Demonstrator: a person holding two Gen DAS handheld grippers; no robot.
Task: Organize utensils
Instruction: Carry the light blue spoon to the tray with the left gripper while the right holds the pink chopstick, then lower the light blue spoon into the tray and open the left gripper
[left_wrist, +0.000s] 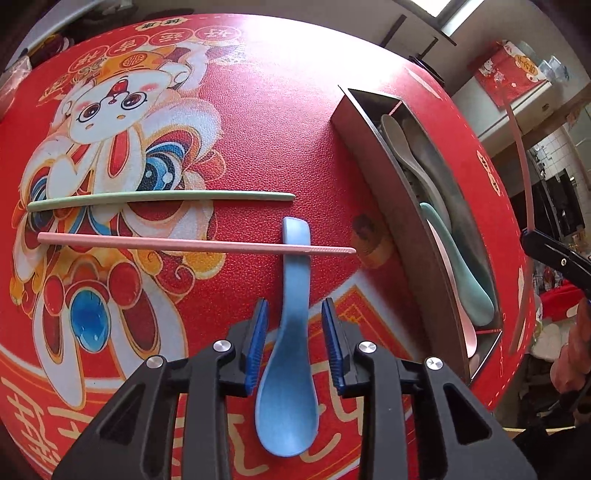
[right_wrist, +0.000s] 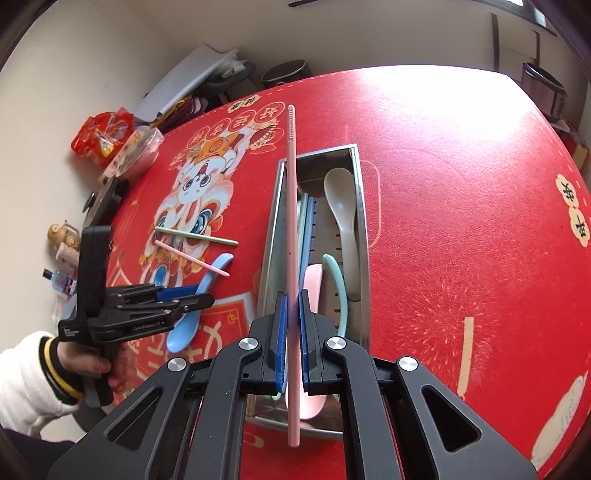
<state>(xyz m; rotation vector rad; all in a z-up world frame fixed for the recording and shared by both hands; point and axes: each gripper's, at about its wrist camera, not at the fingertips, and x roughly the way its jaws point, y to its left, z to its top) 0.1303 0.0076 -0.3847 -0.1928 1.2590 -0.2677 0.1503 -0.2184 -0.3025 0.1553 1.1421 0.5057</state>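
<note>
Black hand-held gripper (right_wrist: 184, 299), "GenRobot.AI" lettering

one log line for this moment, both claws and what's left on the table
left claw: open, astride blue plastic spoon | right claw: shut on pink chopstick over steel tray | on table: green chopstick, second pink chopstick

"GenRoboCAI"-like lettering on left gripper (right_wrist: 192, 301); tablecloth (right_wrist: 461, 221) characters unreadable.

Pink spoon (right_wrist: 314, 280) bowl perhaps partly hidden.
</note>
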